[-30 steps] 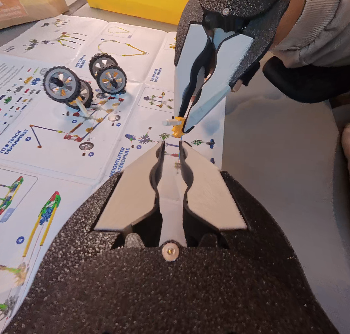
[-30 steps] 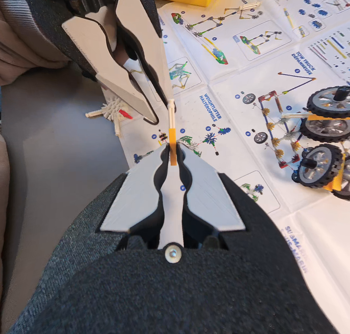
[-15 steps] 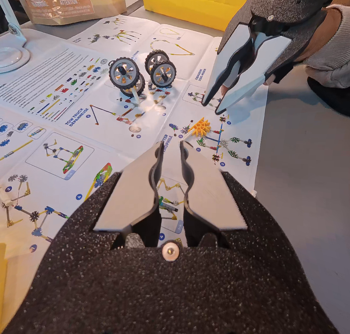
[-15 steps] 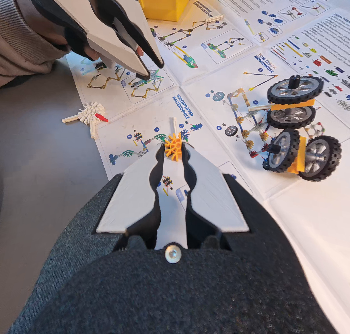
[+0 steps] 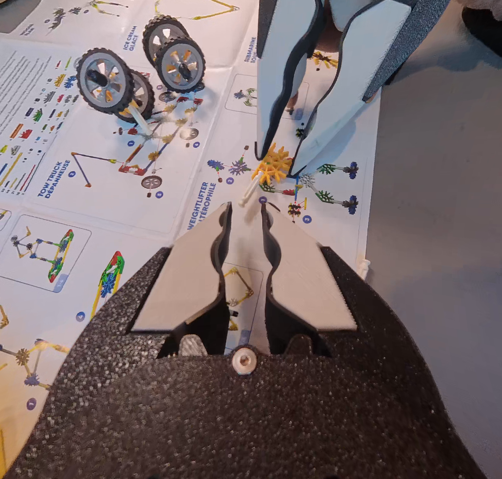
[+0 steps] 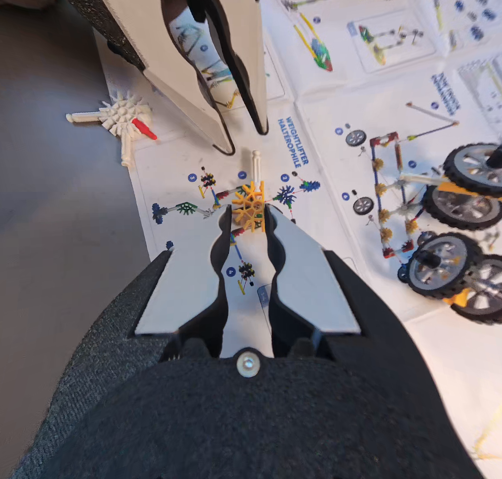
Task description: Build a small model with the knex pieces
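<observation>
A yellow snowflake connector (image 6: 248,205) with a short white rod (image 6: 256,164) plugged into it lies flat on the printed instruction sheet (image 6: 323,251). My right gripper (image 6: 247,208) is open and low over the sheet, one tip at each side of the connector, touching or nearly touching it. My left gripper (image 5: 245,204) is open and empty. Its tips sit just short of the rod's free end (image 5: 245,197). In the left wrist view the connector (image 5: 273,165) shows between the right gripper's tips (image 5: 275,166). The left gripper also shows in the right wrist view (image 6: 246,142), coming down from the top.
A four-wheeled model (image 5: 135,80) with grey hubs and black tyres stands on the sheet, also in the right wrist view (image 6: 461,221). A white connector with white rods and a red rod (image 6: 122,115) lies at the sheet's edge. The grey table (image 5: 434,221) lies beside the sheet. Spacing between my two grippers at the tips: around 5 cm.
One second ago my right gripper held the connector edge-on in the air. Then it lay on the sheet with both grippers raised. Now both are low, and the right tips flank it.
</observation>
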Motion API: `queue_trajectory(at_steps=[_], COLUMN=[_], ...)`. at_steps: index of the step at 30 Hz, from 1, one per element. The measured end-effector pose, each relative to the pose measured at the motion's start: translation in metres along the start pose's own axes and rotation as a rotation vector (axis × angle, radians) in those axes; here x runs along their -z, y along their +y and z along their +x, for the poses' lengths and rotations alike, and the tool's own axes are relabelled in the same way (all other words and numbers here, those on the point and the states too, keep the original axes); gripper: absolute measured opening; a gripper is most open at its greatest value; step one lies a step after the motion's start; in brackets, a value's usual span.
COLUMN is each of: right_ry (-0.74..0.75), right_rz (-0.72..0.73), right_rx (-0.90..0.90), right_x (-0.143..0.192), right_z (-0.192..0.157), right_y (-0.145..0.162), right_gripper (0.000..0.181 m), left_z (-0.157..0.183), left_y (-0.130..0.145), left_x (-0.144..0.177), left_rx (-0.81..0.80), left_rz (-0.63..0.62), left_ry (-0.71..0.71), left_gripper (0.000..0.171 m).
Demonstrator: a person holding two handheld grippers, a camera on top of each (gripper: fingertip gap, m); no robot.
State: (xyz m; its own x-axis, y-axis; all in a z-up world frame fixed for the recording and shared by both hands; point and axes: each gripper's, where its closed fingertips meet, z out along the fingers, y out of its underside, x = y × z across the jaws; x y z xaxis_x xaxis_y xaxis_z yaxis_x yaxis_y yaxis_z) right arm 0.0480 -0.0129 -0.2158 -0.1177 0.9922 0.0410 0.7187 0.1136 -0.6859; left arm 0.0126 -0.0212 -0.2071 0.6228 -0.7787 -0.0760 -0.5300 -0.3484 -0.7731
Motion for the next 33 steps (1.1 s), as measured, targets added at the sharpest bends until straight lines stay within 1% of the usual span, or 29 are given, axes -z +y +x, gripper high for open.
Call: queue_trajectory(at_steps=[3,5,6,9,13,16,19,21,22,23,24,25,26,29,31,33], right_ry=[0.011,-0.014,-0.020,-0.061,-0.131,-0.246,-0.332,-0.417,-0.457,-0.490,-0.521,-0.526,-0.531,-0.512,-0.492,-0.472], right_rz=[0.067,0.110,0.112,0.130,0.239,0.318,0.357,0.383,0.403,0.425,0.449,0.482,0.503,0.511,0.517,0.521], right_rx=[0.132,0.191,0.199,0.211,0.093,-0.069,-0.190,-0.289,-0.333,-0.364,-0.376,-0.382,-0.389,-0.380,-0.352,-0.300], right_x=[0.006,0.008,0.008,0.008,0.015,0.023,0.027,0.031,0.034,0.037,0.040,0.043,0.046,0.046,0.047,0.048], right_z=[-0.012,-0.023,-0.025,-0.032,-0.033,-0.034,-0.033,-0.034,-0.036,-0.037,-0.040,-0.040,-0.040,-0.038,-0.037,-0.039], right_y=[-0.013,-0.020,-0.020,-0.018,-0.027,-0.034,-0.034,-0.037,-0.040,-0.043,-0.047,-0.052,-0.055,-0.054,-0.054,-0.054], right_gripper=[0.022,0.022,0.022,0.022,0.024,0.028,0.039,0.040,0.038,0.030,0.018,0.012,0.011,0.005,0.004,0.004], left_z=[0.015,0.018,0.022,0.031,0.033,0.035,0.039,0.039,0.040,0.039,0.038,0.038,0.038,0.040,0.044,0.051], left_y=[0.000,-0.002,-0.003,-0.002,-0.009,-0.017,-0.027,-0.032,-0.036,-0.039,-0.040,-0.040,-0.041,-0.043,-0.043,-0.046], left_x=[0.000,0.001,0.002,0.005,0.012,0.016,0.021,0.024,0.026,0.027,0.028,0.028,0.028,0.028,0.028,0.031], left_rx=[-0.057,-0.087,-0.108,-0.163,-0.159,-0.197,-0.215,-0.244,-0.253,-0.260,-0.273,-0.284,-0.288,-0.233,-0.134,-0.011], left_rz=[-0.001,0.000,-0.001,-0.020,0.047,0.092,0.152,0.184,0.204,0.218,0.222,0.223,0.225,0.249,0.272,0.304], left_ry=[0.038,0.026,0.043,0.067,0.080,0.068,0.076,0.051,0.043,0.026,0.011,0.002,-0.007,0.028,0.109,0.230], left_gripper=[0.021,0.013,0.007,0.005,0.003,0.003,0.003,0.003,0.003,0.003,0.003,0.003,0.003,0.004,0.004,0.008])
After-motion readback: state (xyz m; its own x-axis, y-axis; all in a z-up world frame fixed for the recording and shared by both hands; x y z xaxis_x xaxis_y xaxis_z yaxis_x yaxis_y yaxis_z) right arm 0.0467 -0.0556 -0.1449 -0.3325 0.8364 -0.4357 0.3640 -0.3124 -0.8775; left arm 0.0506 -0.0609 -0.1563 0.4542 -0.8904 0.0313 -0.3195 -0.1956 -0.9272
